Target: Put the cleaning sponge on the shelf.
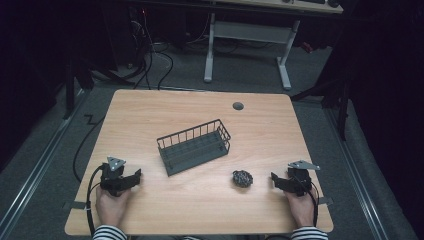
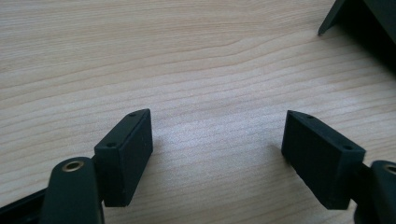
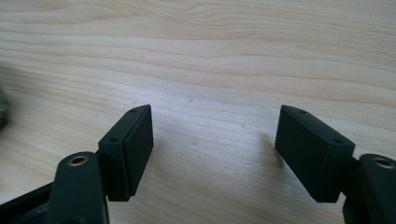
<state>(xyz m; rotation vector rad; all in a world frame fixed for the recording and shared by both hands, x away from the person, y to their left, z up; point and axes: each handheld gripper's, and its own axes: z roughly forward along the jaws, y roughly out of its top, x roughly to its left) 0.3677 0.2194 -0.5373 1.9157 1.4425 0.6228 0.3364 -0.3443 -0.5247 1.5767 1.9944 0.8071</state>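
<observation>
A dark wire basket [image 1: 194,146] stands empty at the middle of the wooden table [image 1: 200,210]. To its right, nearer the front, lies a small dark metallic scrubber ball [image 1: 242,178]. My left gripper [image 1: 135,178] rests on the table at the front left, open, with bare wood between its jaws [image 2: 217,140]. A corner of the basket [image 2: 364,18] shows at the top right of the left gripper view. My right gripper [image 1: 275,179] rests at the front right, a little right of the ball, open over bare wood [image 3: 215,140]. The ball's edge [image 3: 2,109] appears at the far left of the right gripper view.
A round cable hole [image 1: 238,106] sits near the table's far edge. Beyond the table stand a white desk frame [image 1: 210,50] and loose cables [image 1: 150,55] on the floor. A cable [image 1: 90,200] trails from the left gripper over the table's front left edge.
</observation>
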